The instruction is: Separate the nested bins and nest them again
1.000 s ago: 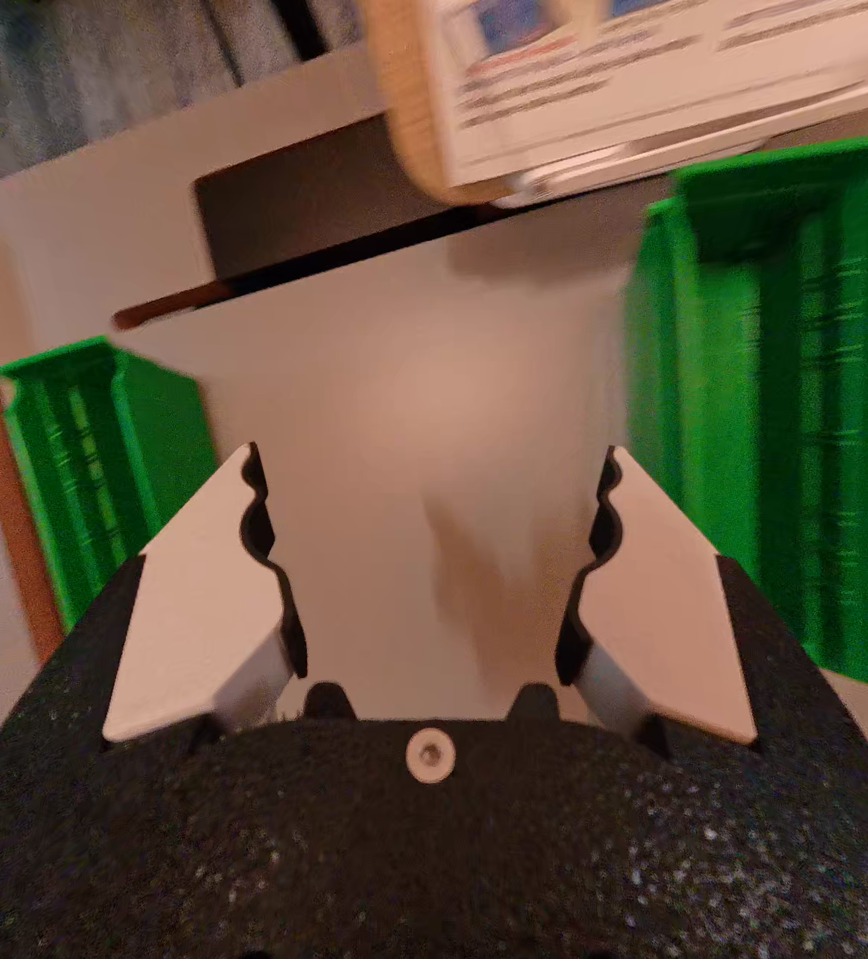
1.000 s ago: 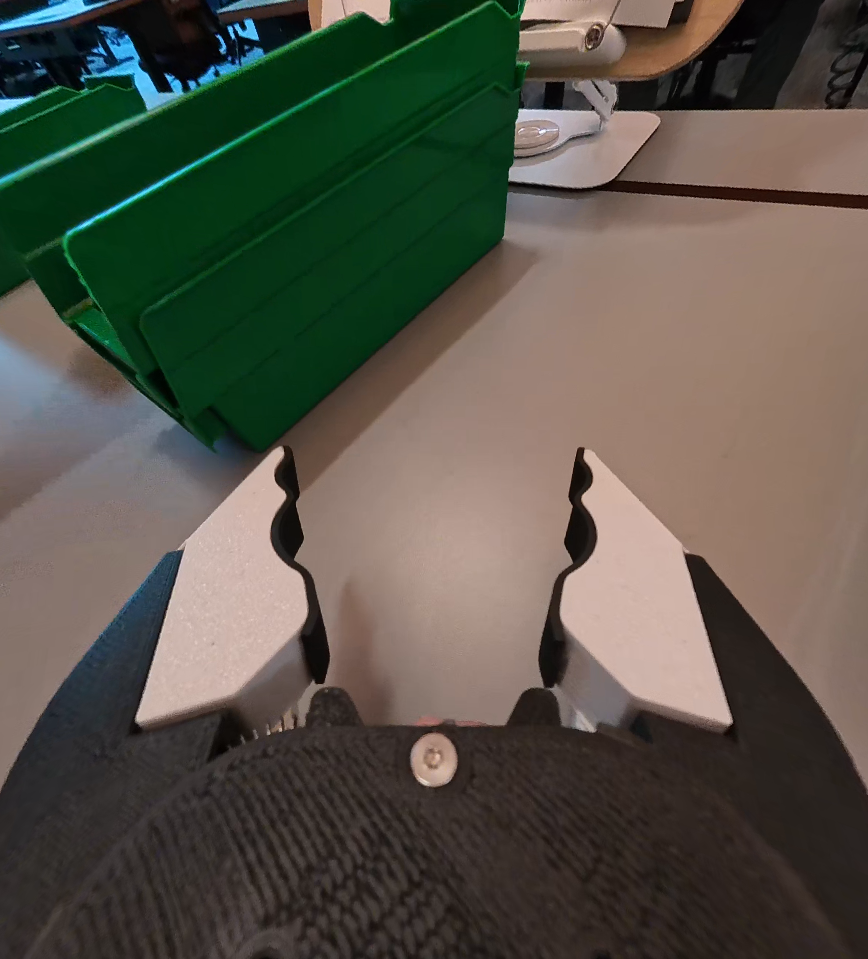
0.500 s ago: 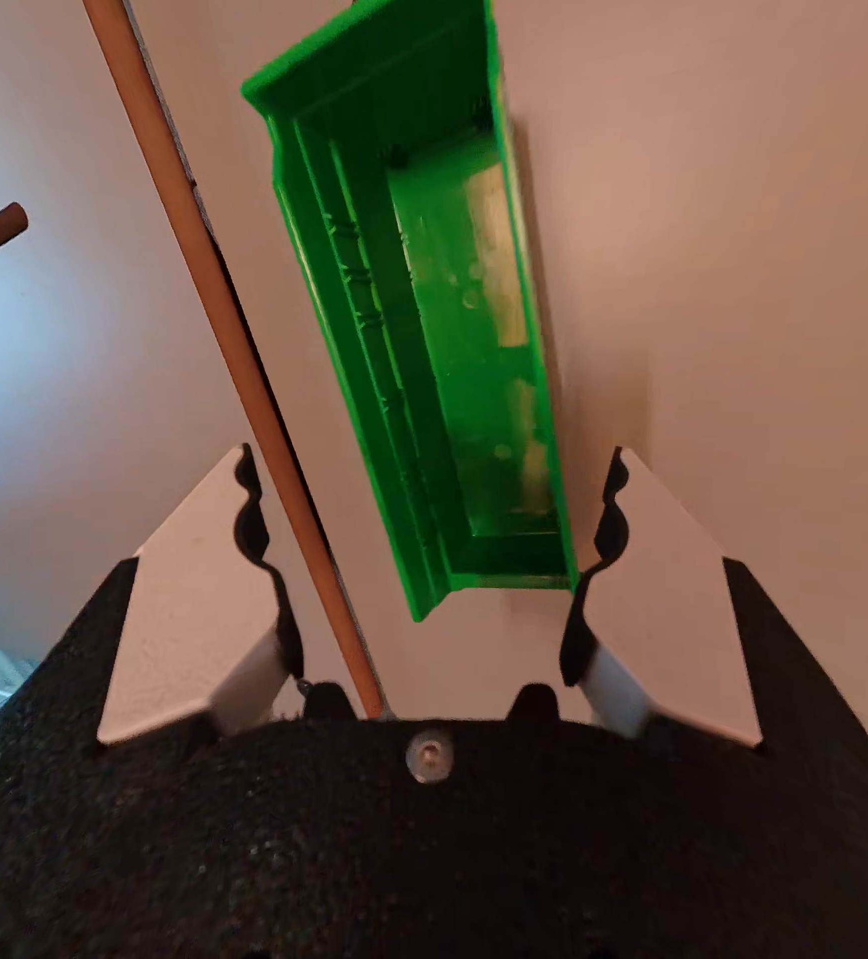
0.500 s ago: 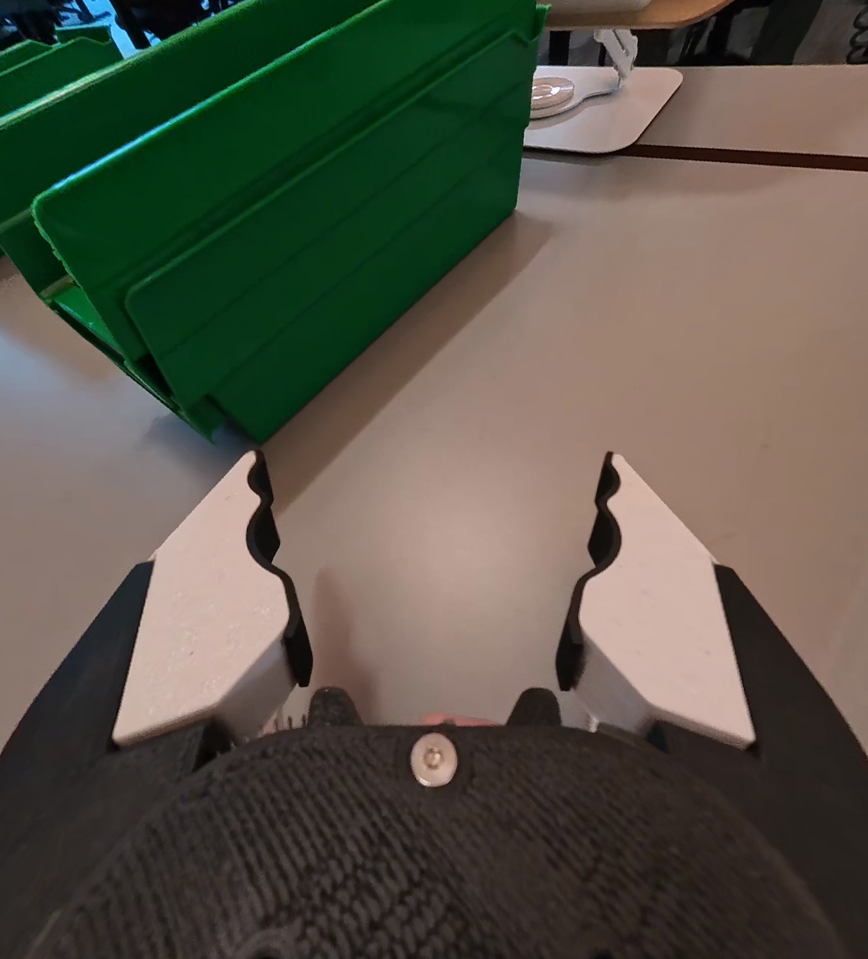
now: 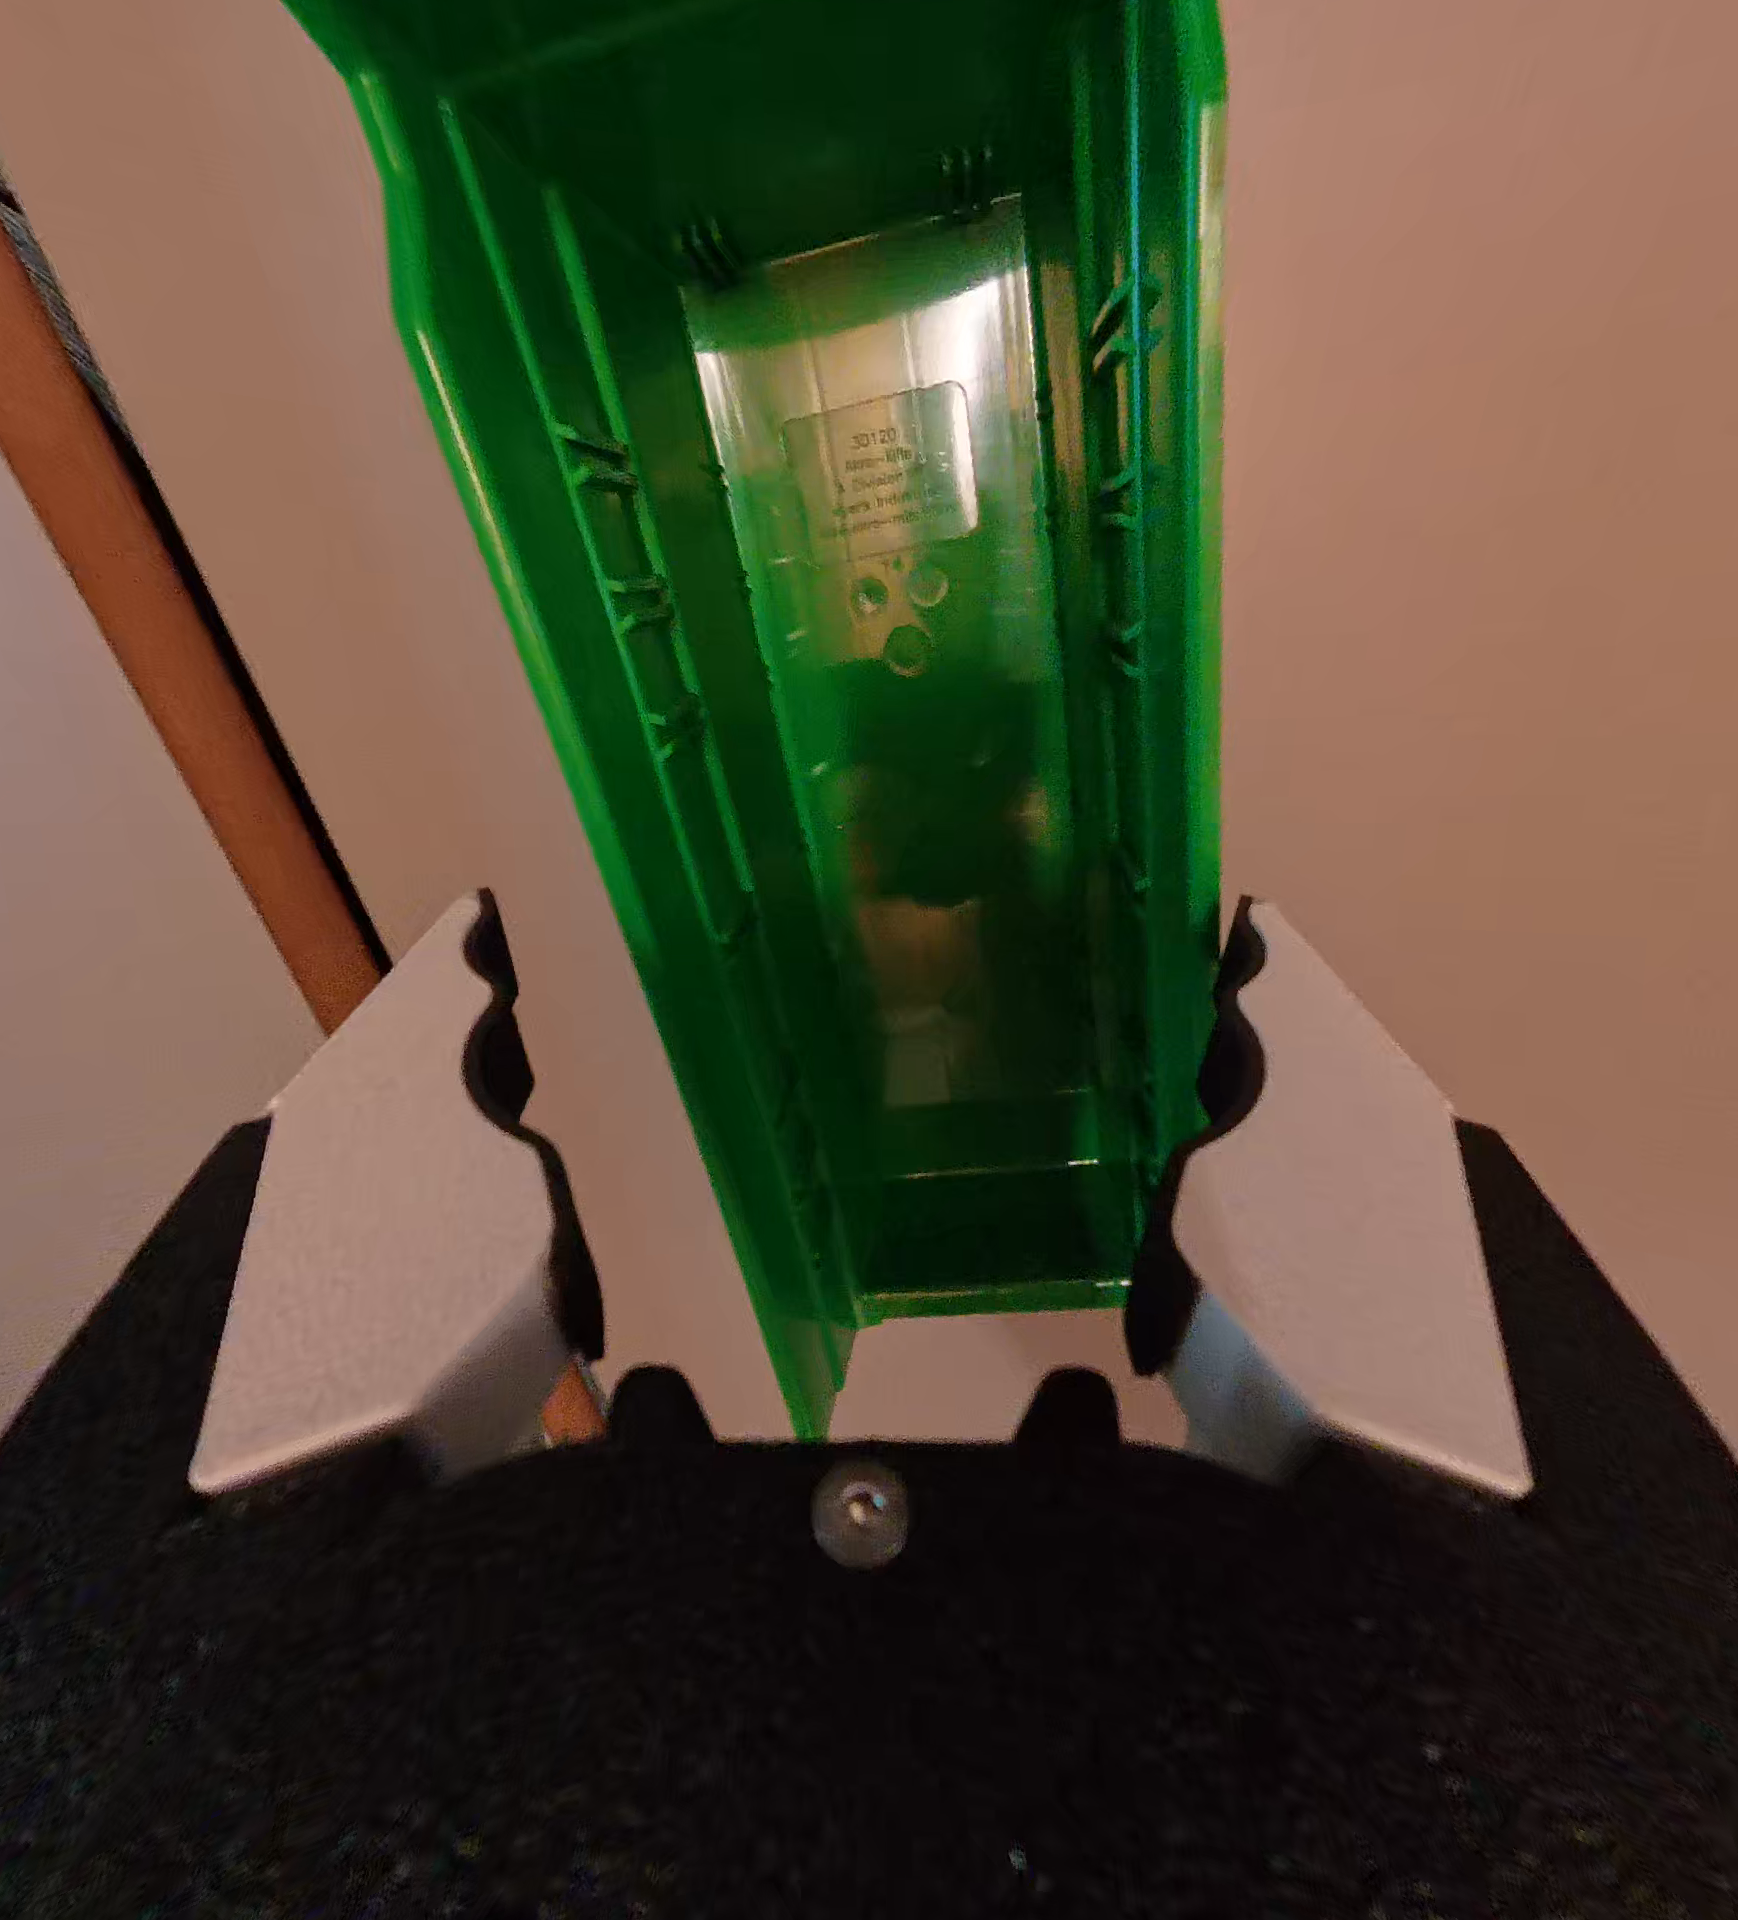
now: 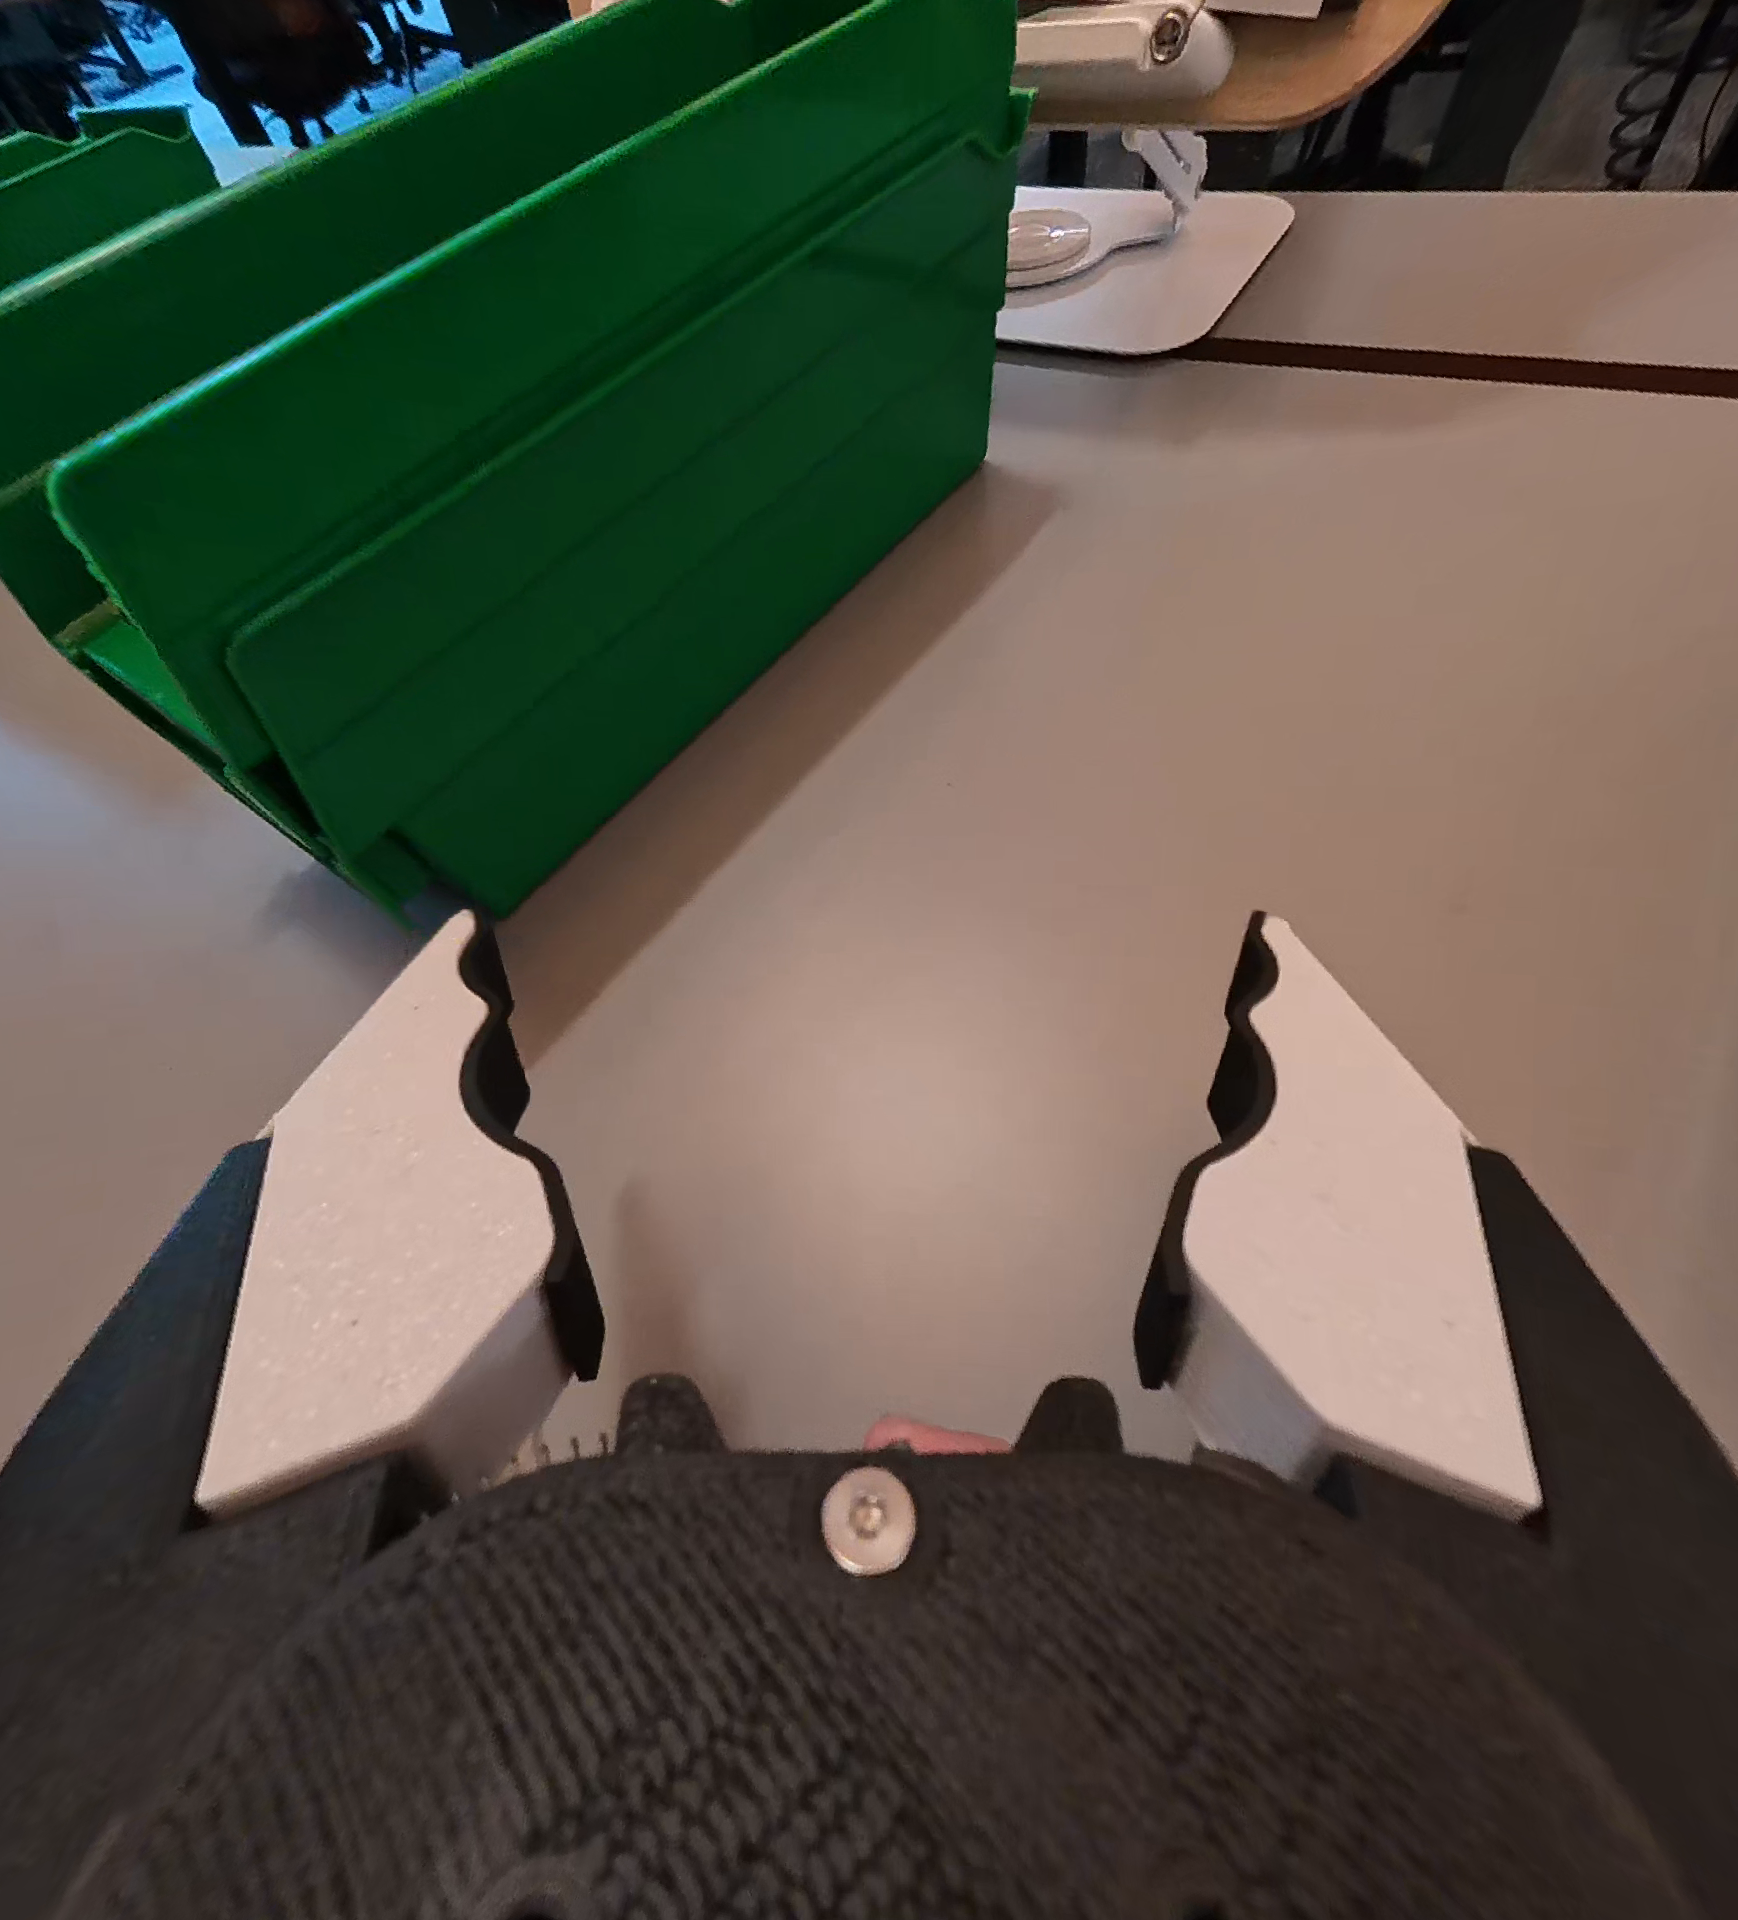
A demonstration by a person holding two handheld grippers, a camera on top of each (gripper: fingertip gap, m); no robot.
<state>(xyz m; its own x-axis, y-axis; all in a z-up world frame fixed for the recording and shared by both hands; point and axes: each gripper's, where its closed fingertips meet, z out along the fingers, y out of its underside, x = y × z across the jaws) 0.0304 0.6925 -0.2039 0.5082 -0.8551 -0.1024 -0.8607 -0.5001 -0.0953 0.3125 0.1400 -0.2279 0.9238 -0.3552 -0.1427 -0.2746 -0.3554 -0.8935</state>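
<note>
A long narrow green bin (image 5: pixel 636 644) lies on the table, seen from above in the left wrist view, empty, with a pale label on its floor. My left gripper (image 5: pixel 867 925) is open and hovers over the bin's near end, with its right wall close to the right finger (image 5: pixel 1322 1164). In the right wrist view, nested green bins (image 6: pixel 574 499) stand on the table at upper left. My right gripper (image 6: pixel 870 935) is open and empty, low over the table, just right of the stack's near corner. Another green bin (image 6: pixel 65 208) shows at far left behind.
The grey table (image 6: pixel 1260 727) stretches to the right of the stack. A brown table edge (image 5: pixel 117 582) runs diagonally left of the single bin. A white stand base (image 6: pixel 1135 270) and a dark seam (image 6: pixel 1519 364) lie at the back.
My left gripper swung from the table's middle to above the single bin and came closer down over it. My right gripper shifted slightly near the nested stack. Both stayed open.
</note>
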